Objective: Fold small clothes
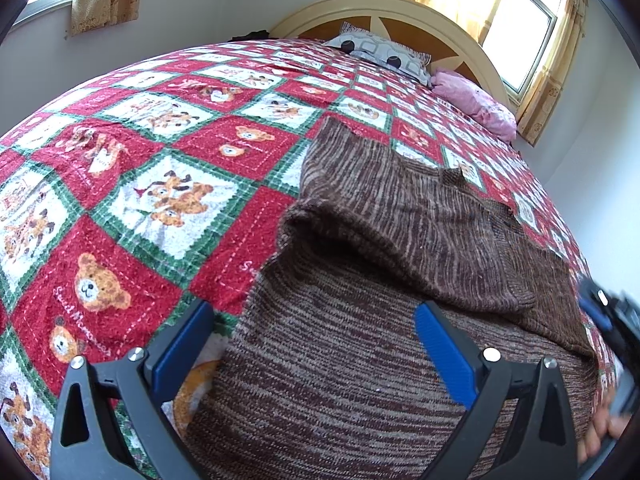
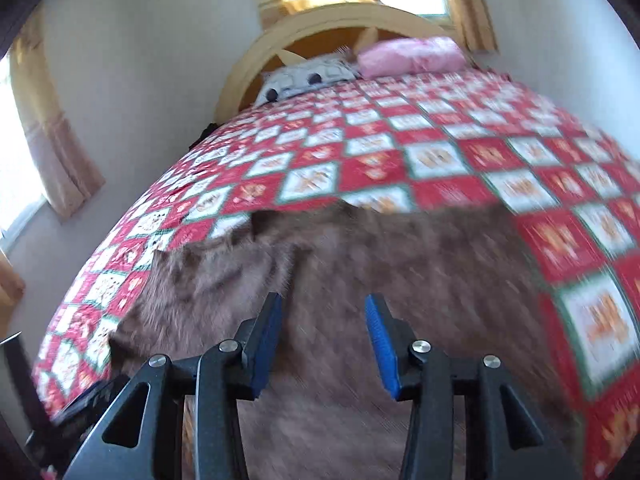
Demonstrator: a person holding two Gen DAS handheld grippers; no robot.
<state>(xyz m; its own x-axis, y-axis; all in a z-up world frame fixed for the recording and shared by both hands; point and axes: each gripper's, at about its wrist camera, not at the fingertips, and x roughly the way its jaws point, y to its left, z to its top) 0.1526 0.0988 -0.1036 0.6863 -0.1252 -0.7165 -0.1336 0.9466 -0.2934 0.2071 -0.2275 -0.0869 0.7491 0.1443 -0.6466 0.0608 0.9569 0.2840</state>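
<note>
A brown striped knit garment (image 1: 380, 280) lies on the bed, with one part folded over the rest. My left gripper (image 1: 316, 332) is open above its near left edge, with nothing between its blue pads. The garment also shows, blurred, in the right wrist view (image 2: 400, 272). My right gripper (image 2: 324, 316) is open above the garment's near part and holds nothing. The right gripper also appears at the right edge of the left wrist view (image 1: 612, 320), blurred.
The bed has a red, white and green teddy-bear quilt (image 1: 160, 200). A patterned pillow (image 1: 384, 54) and a pink pillow (image 1: 476, 102) lie by the wooden headboard (image 1: 384, 8). Walls and curtained windows surround the bed.
</note>
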